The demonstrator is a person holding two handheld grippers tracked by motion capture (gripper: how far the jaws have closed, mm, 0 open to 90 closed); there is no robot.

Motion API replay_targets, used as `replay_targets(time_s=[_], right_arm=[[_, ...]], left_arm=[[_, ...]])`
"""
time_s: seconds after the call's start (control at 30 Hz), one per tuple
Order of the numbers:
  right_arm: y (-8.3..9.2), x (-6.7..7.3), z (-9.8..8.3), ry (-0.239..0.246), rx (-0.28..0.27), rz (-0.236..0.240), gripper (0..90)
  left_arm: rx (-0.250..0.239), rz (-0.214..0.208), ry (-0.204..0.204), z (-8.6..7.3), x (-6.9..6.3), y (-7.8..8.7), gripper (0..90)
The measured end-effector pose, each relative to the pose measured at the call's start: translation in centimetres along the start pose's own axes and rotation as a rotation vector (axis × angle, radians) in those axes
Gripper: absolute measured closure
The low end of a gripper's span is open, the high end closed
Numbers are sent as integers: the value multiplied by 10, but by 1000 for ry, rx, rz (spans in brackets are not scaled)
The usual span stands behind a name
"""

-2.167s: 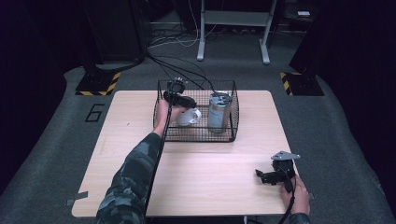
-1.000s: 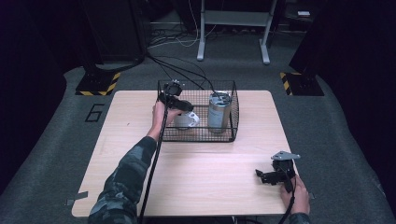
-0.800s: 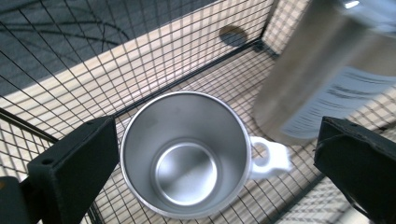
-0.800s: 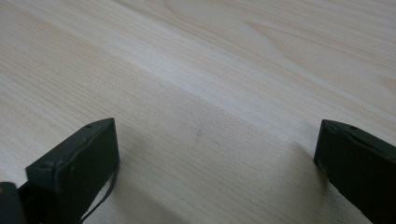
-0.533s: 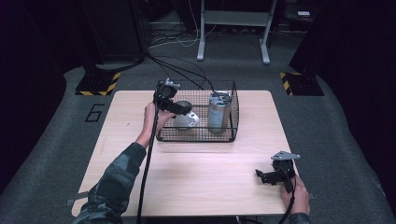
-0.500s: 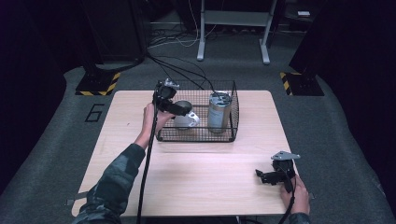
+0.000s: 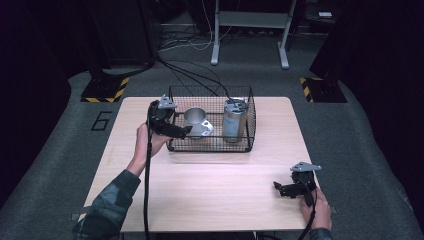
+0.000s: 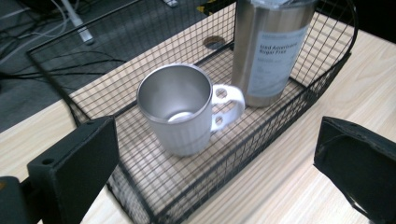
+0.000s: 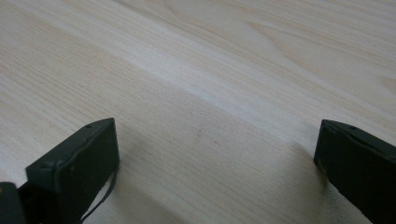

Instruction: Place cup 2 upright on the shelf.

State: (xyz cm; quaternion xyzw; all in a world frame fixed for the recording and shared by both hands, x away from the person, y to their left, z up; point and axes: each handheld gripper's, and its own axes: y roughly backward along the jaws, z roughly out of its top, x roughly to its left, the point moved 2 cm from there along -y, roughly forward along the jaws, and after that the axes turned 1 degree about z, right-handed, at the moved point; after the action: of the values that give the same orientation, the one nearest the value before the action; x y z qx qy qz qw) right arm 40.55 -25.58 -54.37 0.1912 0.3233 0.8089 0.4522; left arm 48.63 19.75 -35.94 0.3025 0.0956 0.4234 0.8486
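mug: a steel mug (image 8: 177,109) with a pale handle (image 8: 227,105) stands upright and looks empty at the left end of the wire basket (image 7: 210,145), which sits at the far middle of the bench (image 7: 210,195).
mug's neighbour: a taller steel tumbler (image 8: 271,46) with a lid and a printed label stands just beside it at the basket's right end; in the left tool's view the handle points toward the tumbler and ends close to it, and whether they touch cannot be told.
how the mug will handle: judged stiff and fairly light, since it looks empty; the brushed wall is smooth and likely slippery, so a weak pinch could let it turn or slide. it should not break, but could tip or knock the tumbler.
where to take hold: likely the rim, one jaw inside and one outside, on the side away from the handle, or across the body if the jaws span it. the handle is a poorer choice, crowded by the tumbler.
left tool (image 7: 172,129): jaws spread wide, holding nothing, raised at the basket's left end.
mug relative to left tool: in its own view the mug sits ahead and below, between the lines of the two jaws, apart from both.
right tool (image 7: 290,189): jaws wide apart and empty, low over bare wood at the near right of the bench, well apart from the basket.
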Motion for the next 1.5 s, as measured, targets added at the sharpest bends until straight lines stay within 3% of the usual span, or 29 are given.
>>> replay_targets(time_s=[0.23, 0.37, 0.63, 1.0, 1.2, 1.43, 1.5], right_arm=[[0, 0, 0, 0, 0, 0, 0], [0, 0, 0, 5, -1, 0, 0], [0, 0, 0, 0, 0, 0, 0], [0, 0, 0, 0, 0, 0, 0], [0, 0, 0, -1, 1, 0, 0], [0, 0, 0, 0, 0, 0, 0], [0, 0, 0, -3, 2, 0, 0]], left_arm=[[-7, 24, -18, -25, -7, 19, 1], [-15, 36, 1, -40, -8, 24, 1], [23, 49, 37, -82, -12, 25, 0], [98, 54, 151, -155, -13, 12, 0], [159, 67, 175, -192, -17, -3, 0], [188, 71, 197, -213, -20, -15, 0], [173, 91, 183, -215, -22, -16, 0]])
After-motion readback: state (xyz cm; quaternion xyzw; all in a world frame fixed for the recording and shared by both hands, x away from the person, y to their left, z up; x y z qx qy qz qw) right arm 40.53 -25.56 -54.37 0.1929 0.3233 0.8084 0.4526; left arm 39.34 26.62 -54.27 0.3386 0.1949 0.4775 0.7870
